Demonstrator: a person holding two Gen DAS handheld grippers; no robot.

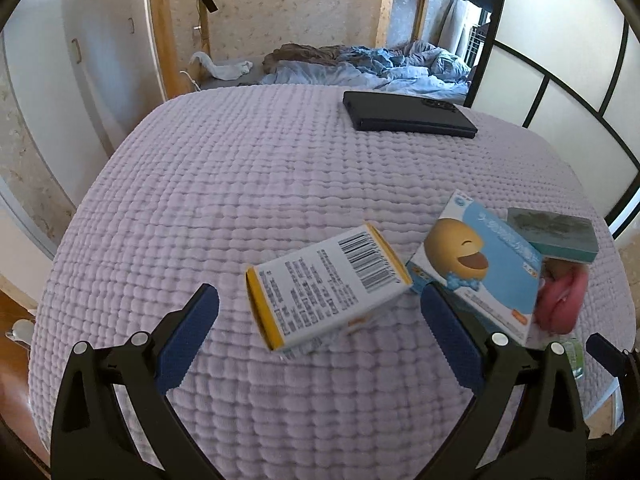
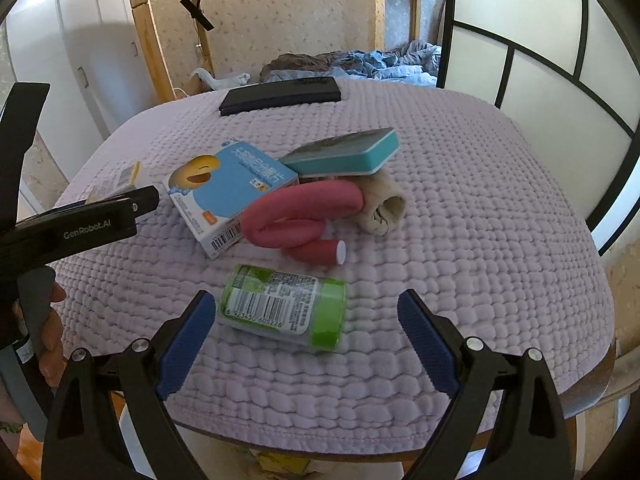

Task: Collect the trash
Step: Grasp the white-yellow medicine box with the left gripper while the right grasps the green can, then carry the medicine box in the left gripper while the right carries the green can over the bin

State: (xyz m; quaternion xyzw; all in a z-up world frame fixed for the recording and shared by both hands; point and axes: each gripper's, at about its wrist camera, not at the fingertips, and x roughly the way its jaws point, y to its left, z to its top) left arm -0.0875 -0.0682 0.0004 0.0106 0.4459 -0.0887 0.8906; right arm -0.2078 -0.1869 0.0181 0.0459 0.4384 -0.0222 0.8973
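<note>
A white and yellow carton with a barcode lies on the quilted lilac cloth, between the blue pads of my left gripper, which stands open around it without touching. To its right lie a blue box with a laughing face, a teal tin and a pink foam roller. In the right wrist view a green-capped bottle lies on its side between the wide-open pads of my right gripper. Behind it sit the pink foam roller, blue box, teal tin and a beige cloth.
A dark flat case lies at the far side of the table. The table's front edge is close below the right gripper. A hand holds the left tool at the left. A bed with blue bedding stands beyond.
</note>
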